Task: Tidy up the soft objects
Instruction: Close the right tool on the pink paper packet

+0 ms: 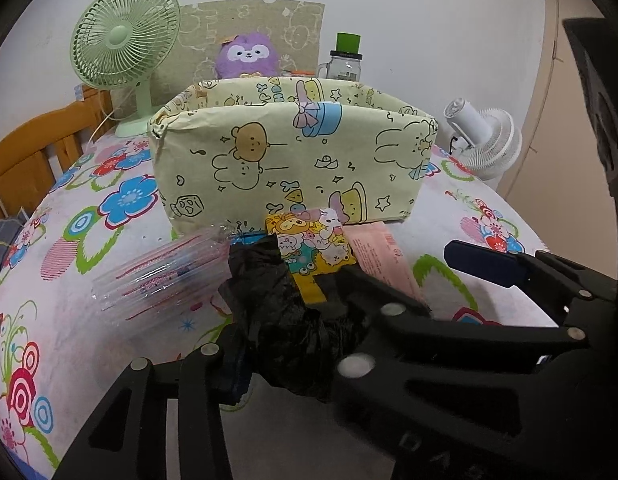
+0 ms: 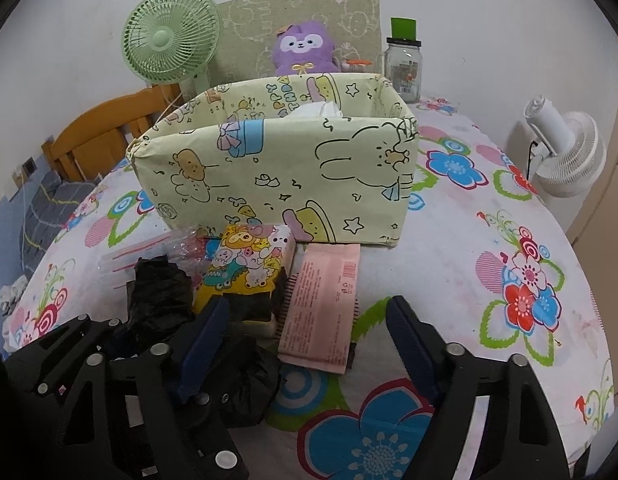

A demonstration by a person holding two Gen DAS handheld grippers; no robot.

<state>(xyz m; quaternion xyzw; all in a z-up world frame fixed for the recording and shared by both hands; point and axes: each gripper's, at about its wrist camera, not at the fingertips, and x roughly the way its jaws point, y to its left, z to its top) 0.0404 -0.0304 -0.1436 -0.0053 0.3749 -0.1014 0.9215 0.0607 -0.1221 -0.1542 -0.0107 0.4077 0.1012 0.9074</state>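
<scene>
Risk, nearest first. The left gripper (image 1: 293,344) is clamped on a crumpled black plastic bag (image 1: 285,312), a thin, slack film. In my judgement, a bite on a loose fold alone lets the bag slide out or unfurl on lifting. Trailing film may also drag the yellow cartoon-print pack (image 1: 315,256) lying against it, or the clear sleeve of pink items (image 1: 165,276) just to its left.

The right gripper (image 2: 305,344) is near the left one, so the two tools could collide, or the right one could snag the bag, if both move at once.

Further back, the front wall of the cartoon-print fabric box (image 1: 293,160) stands upright. A low carry would likely strike this wall and shift the box on the flowered tablecloth (image 1: 89,344). Beyond the box stand a green fan (image 1: 127,52), a purple plush toy (image 1: 249,54) and a glass jar (image 1: 346,62).

Gripper state. Left: jaws drawn in tight on the black bag, which bulges out between and above them. Right: jaws spread wide, holding nothing, hovering over the near end of the pink flat packet (image 2: 323,300); contact with it cannot be confirmed.

Task items. Bag, yellow pack, pink packet and clear sleeve all lie on the cloth just in front of the box. Something white (image 2: 323,110) already sits inside the box.
</scene>
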